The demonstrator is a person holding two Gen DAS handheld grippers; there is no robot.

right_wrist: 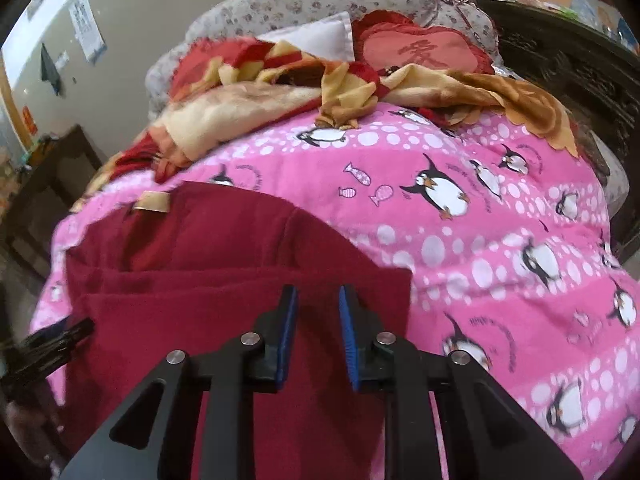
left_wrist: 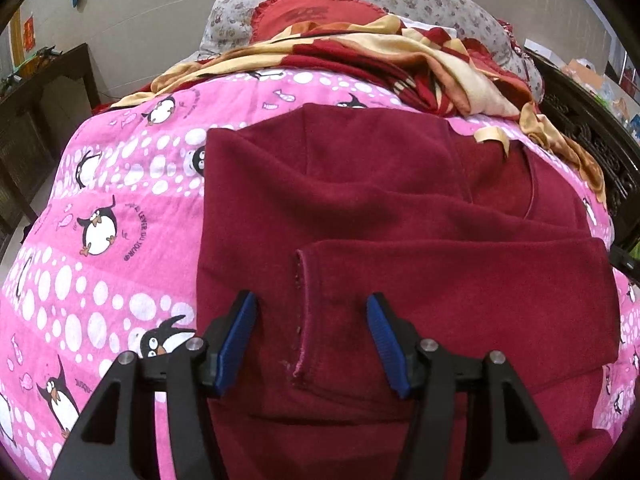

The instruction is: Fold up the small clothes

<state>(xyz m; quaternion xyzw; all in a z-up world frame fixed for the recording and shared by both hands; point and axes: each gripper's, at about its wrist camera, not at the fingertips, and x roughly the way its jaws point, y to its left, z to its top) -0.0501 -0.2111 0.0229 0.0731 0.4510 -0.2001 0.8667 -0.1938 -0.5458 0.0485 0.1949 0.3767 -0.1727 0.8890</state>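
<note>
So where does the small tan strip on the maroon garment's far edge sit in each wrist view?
Left wrist: tan strip, upper right, at the maroon garment edge.
Right wrist: tan strip, upper left, same edge.
Shared landmark: red heart cushion behind.

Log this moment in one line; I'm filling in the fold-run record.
garment: dark red top on penguin blanket, sleeve folded across | left gripper: open above cuff | right gripper: open, holding nothing

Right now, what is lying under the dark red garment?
The dark red garment lies on a pink penguin-print blanket, which shows around its left, far and right edges. One sleeve is folded across its top. Anything directly beneath the fabric is covered.
</note>
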